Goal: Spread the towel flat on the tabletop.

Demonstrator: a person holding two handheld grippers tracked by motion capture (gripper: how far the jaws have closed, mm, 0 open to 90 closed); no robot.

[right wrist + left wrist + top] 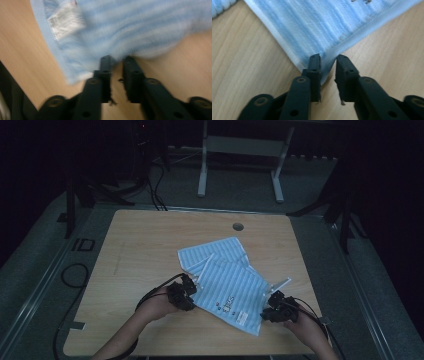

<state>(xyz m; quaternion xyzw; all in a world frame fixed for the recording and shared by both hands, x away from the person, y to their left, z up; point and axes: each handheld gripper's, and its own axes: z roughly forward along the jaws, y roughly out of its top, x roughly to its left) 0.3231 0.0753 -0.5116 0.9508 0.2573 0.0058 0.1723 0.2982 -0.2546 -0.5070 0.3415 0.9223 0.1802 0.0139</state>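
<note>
Between the jaws of the left gripper (328,58), a corner of the blue striped towel (227,285) is sitting, the jaws standing narrowly apart with a gap beside the cloth. At the towel's opposite edge, the right gripper (119,59) is likewise narrowly parted. Outward, the towel is lying partly folded on the wooden bench (145,240).

Place: you're in a dim lab.
Signs: light wooden worktable (150,240), black floor cables (155,190), white metal desk frame (240,150).

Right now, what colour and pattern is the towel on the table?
Light blue with white stripes; the towel shows it best in the left gripper view.
</note>
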